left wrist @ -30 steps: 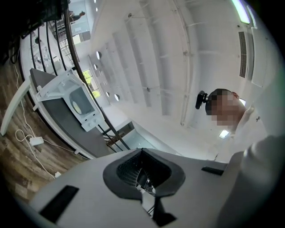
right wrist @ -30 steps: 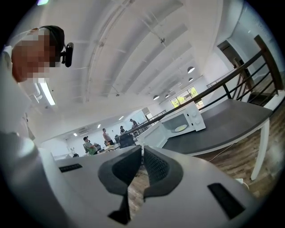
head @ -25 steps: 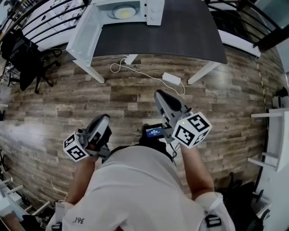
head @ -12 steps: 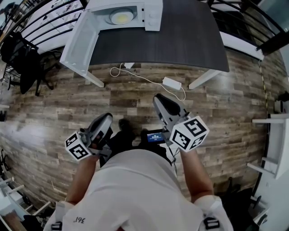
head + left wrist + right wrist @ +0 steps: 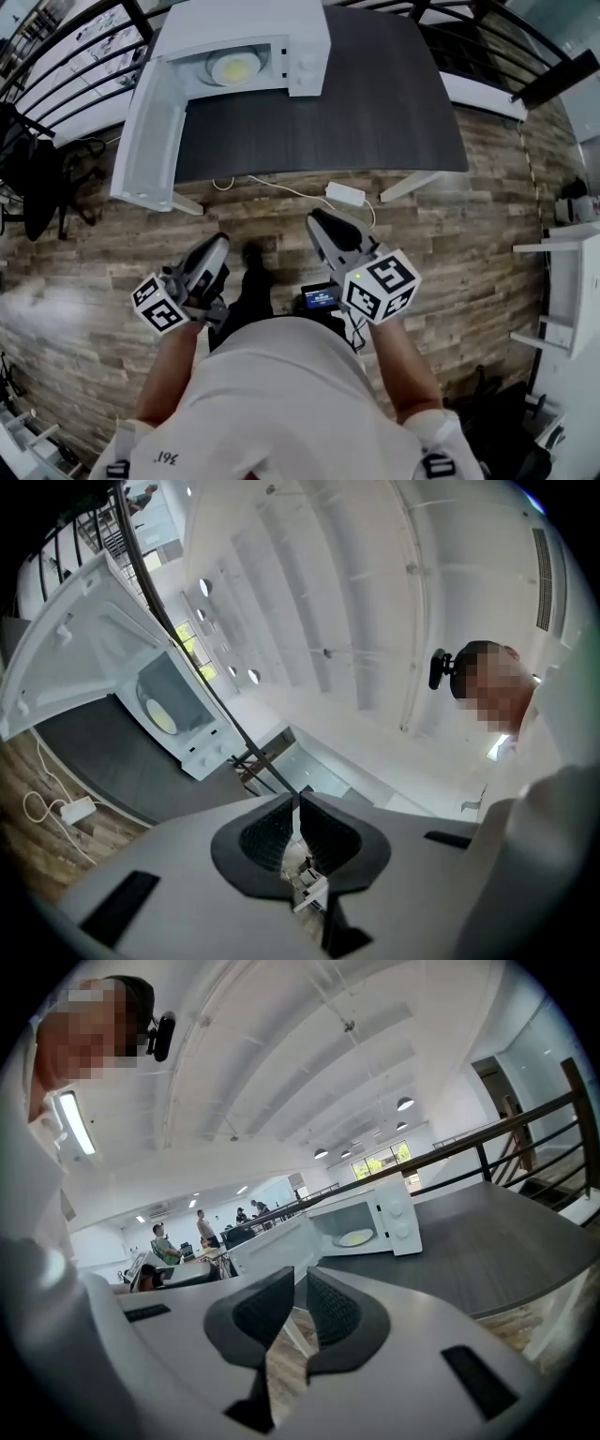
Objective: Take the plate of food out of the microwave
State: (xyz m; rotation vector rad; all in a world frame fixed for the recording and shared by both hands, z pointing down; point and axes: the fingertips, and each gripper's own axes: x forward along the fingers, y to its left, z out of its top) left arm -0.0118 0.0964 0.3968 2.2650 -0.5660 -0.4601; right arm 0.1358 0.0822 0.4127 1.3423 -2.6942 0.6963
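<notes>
The plate (image 5: 233,67) sits inside the microwave (image 5: 306,56), at the far left of the dark desk (image 5: 375,103). The microwave door (image 5: 148,141) hangs wide open to the left. Both tools are well apart from it, out over the wood floor (image 5: 469,234).

The left tool (image 5: 216,246) has its jaws shut tight, with nothing in them. The right tool (image 5: 321,223) has a small gap. Its jaws have just been opening, and nothing is between them.

The step now looks like getting close to the microwave. To do it well, I think the tools should come in to the right of the open door so they do not bump it. Feet should keep clear of the white cord and box (image 5: 345,194) on the floor. A tool needs to open wider before it meets the plate. Then it should go in low and level so the food does not slide.

The plate is small and far away. What the food is cannot be told; it only looks like a pale yellow round. The plate's edge is hard to see too.
</notes>
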